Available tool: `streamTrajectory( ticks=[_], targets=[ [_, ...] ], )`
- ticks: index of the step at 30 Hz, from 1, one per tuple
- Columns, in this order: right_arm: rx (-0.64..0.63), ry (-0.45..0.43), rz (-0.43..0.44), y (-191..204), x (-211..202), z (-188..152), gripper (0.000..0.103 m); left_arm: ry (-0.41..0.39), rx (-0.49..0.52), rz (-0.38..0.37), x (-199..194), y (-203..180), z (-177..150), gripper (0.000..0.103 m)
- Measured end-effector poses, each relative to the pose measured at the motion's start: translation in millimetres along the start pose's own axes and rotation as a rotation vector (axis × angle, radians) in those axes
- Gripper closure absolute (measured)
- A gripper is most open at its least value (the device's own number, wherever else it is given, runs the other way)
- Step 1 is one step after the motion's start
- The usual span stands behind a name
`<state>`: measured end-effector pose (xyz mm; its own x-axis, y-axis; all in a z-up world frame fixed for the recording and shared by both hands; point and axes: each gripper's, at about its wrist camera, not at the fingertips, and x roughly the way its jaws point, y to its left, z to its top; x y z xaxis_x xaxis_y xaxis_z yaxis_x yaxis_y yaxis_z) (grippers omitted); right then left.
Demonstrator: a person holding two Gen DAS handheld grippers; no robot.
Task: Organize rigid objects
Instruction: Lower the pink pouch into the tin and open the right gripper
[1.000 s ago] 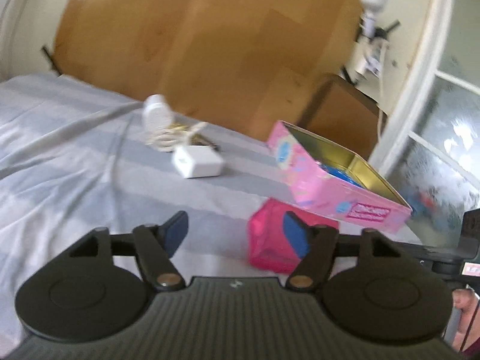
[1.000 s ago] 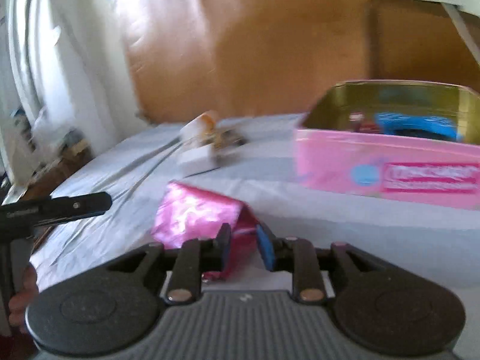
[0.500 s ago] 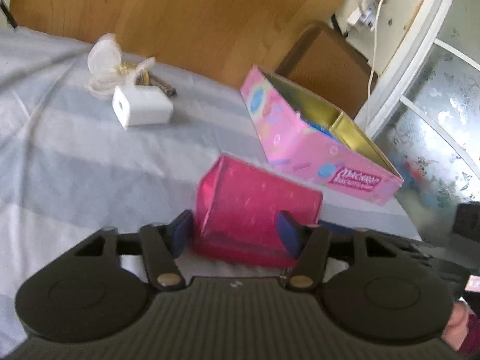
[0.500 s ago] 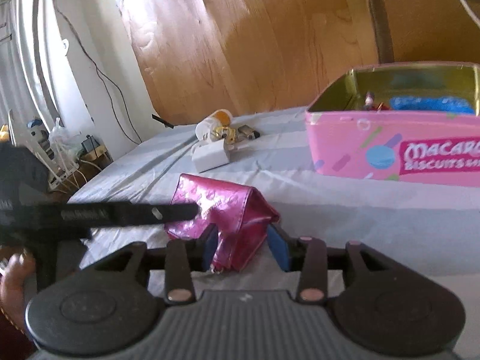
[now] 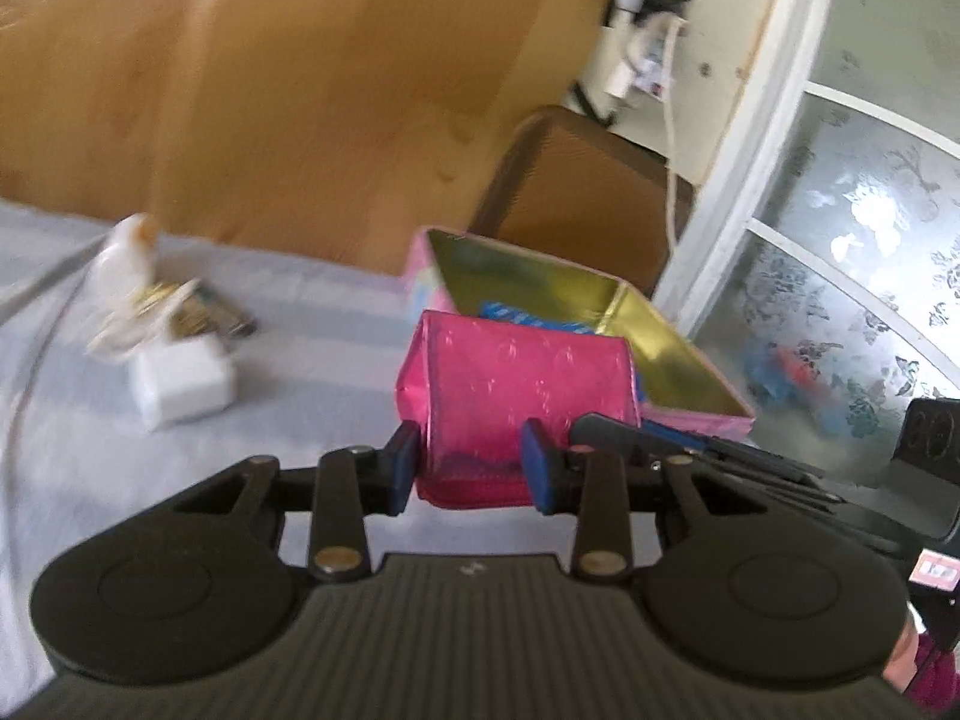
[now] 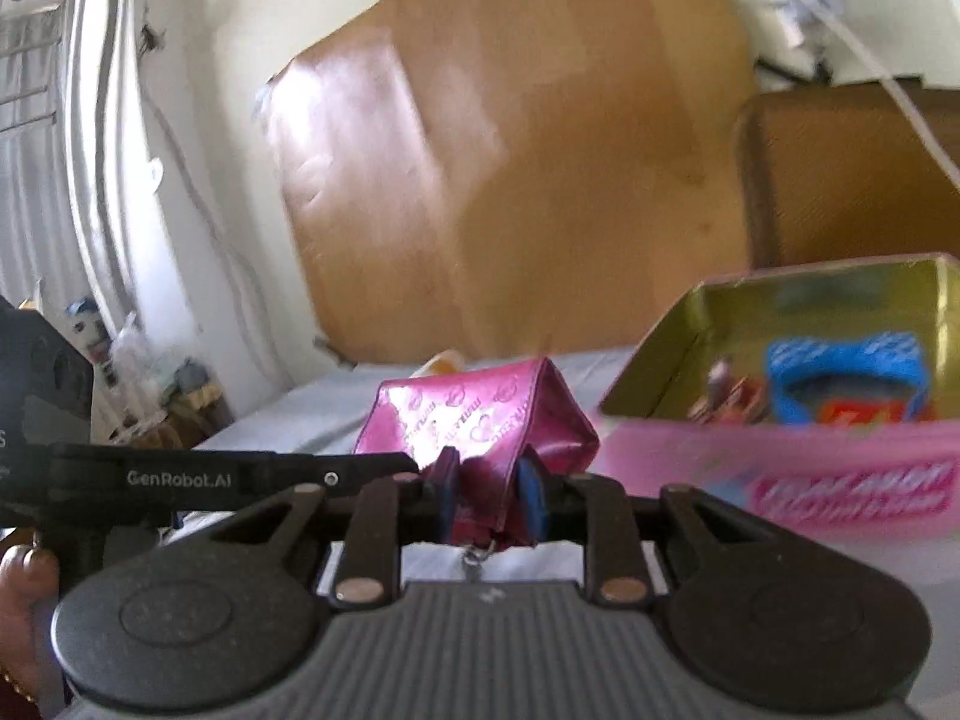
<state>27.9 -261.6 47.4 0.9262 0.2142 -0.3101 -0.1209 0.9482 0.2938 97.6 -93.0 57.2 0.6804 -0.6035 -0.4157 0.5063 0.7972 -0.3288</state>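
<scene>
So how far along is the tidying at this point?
Done: a blue item and small bits already lie in the pink tin. In hand: both the left claw and right claw grip the pink purse. Left: the white charger block, bottle and keys on the bed.

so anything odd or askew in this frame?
Only the pink pouch: both the right gripper and left gripper are clamped on it at once, and its lower edge bunches between the right gripper's pads. It sits beside the open pink tin, not inside. Nothing spilled.
</scene>
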Motion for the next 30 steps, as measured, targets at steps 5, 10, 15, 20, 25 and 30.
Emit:
streamTrajectory(
  ticks=[5, 10, 15, 20, 25, 30],
  targets=[
    [0.034, -0.079, -0.097, -49.0, -5.7, 24.9, 0.081, 0.01, 0.094, -0.066, 57.5, -36.7, 25.5, 0.064],
    [0.08, -0.094, -0.189, -99.8, 10.0, 42.0, 0.08, 0.05, 0.118, -0.09, 119.0, -54.0, 37.2, 0.062],
    [0.04, -0.107, -0.438, -126.5, 37.3, 41.7, 0.068, 0.058, 0.22, 0.006, 158.7, -76.7, 33.6, 0.039],
    [0.12, -0.153, -0.459, -146.8, 34.6, 28.4, 0.066, 0.045, 0.218, -0.012, 146.2, -78.1, 23.8, 0.039],
    [0.099, -0.23, -0.441, -134.3, 18.8, 33.6, 0.066, -0.009, 0.152, -0.034, 89.0, -55.8, 12.7, 0.039],
    [0.051, -0.252, -0.27, -84.6, 14.2, 47.6, 0.066, -0.054, 0.129, 0.132, 10.3, 2.1, -14.4, 0.039]
  ],
)
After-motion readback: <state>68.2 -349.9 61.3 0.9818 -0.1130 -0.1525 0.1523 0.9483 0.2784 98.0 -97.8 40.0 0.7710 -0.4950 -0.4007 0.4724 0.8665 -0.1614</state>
